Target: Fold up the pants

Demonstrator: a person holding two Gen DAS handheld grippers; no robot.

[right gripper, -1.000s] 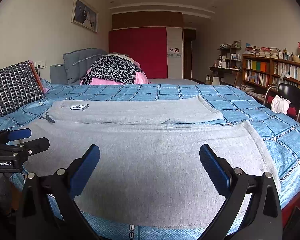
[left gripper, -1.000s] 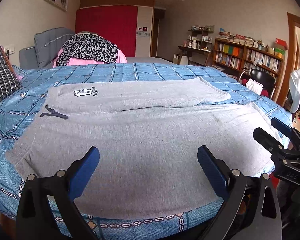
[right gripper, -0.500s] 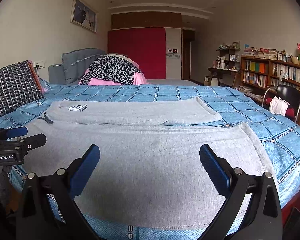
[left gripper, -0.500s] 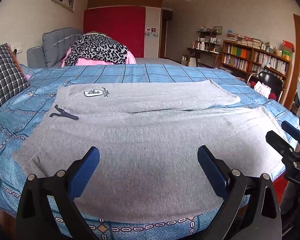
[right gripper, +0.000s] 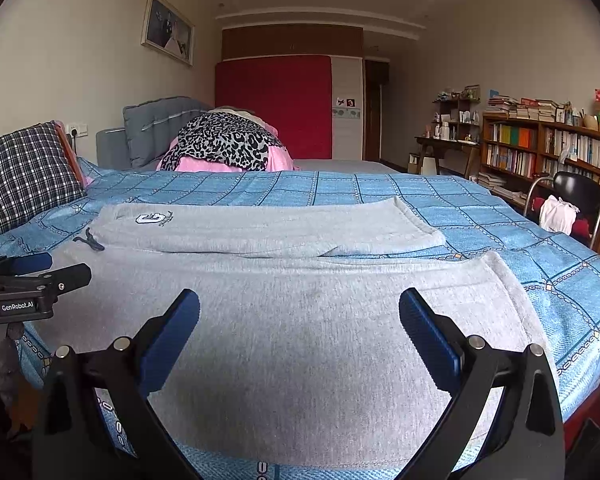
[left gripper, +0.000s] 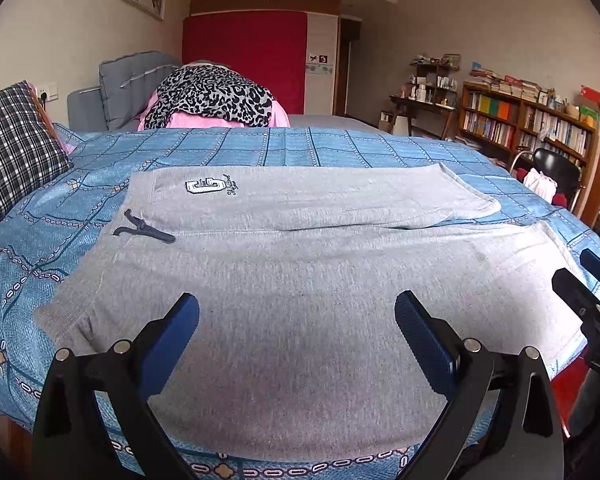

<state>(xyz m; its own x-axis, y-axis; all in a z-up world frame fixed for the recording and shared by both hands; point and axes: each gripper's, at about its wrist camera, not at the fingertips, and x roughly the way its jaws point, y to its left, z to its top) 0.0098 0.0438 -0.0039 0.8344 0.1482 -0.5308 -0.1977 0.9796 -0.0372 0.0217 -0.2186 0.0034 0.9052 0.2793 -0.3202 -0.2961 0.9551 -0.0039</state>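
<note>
Bed (left gripper: pixel 340 148): blue checked cover, fills the scene.
Pants (left gripper: pixel 300 280): grey, flat on the bed, waist left, legs side by side.
Pillow (left gripper: pixel 12 156): checked, far left.
Left tongs (left gripper: pixel 297 312): apart, empty, over the near leg.
Right tongs (right gripper: pixel 299 308): apart, empty, over the near leg.
Drawstring (left gripper: pixel 144 230): dark, at the waist.

Left gripper (left gripper: pixel 297 312): black forked frame, two blue pads on the inner faces, silver round screws along each arm.
Right gripper (right gripper: pixel 299 309): same black frame, blue pads, silver screws.
Marking: white "GenRobot.AI" lettering on the left gripper's black side, seen from the right wrist.
</note>
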